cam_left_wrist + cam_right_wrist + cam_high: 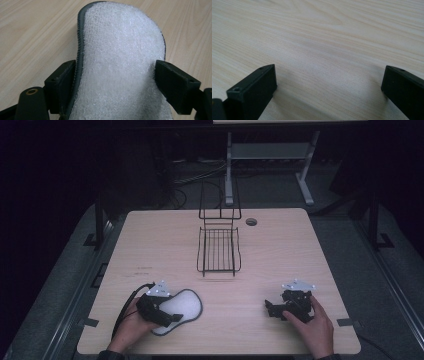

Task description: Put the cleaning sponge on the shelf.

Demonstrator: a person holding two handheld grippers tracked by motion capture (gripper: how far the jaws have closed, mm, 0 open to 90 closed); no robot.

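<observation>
Two grippers rested low near the front edge of the table (280, 250), one toward each front corner. The left gripper (170, 316) had its jaws set wide around the narrow waist of the white fleecy insole (187, 302), which lay flat by the front left corner; in the left gripper view one pad met the dark stitched rim and the other the fuzzy edge, so it gripped the insole across its width. The right gripper (270, 309) stood wide open above bare wood with nothing between its jaws.

The hold looked shallow and soft. The insole would likely buckle upward under a harder squeeze, and fleece gives little purchase, so it could slide out on the lift. Held near one end, the long free end would probably droop and could catch on the front rim of the wire rack (218, 251), standing toward the back edge, and tip or shove it.
</observation>
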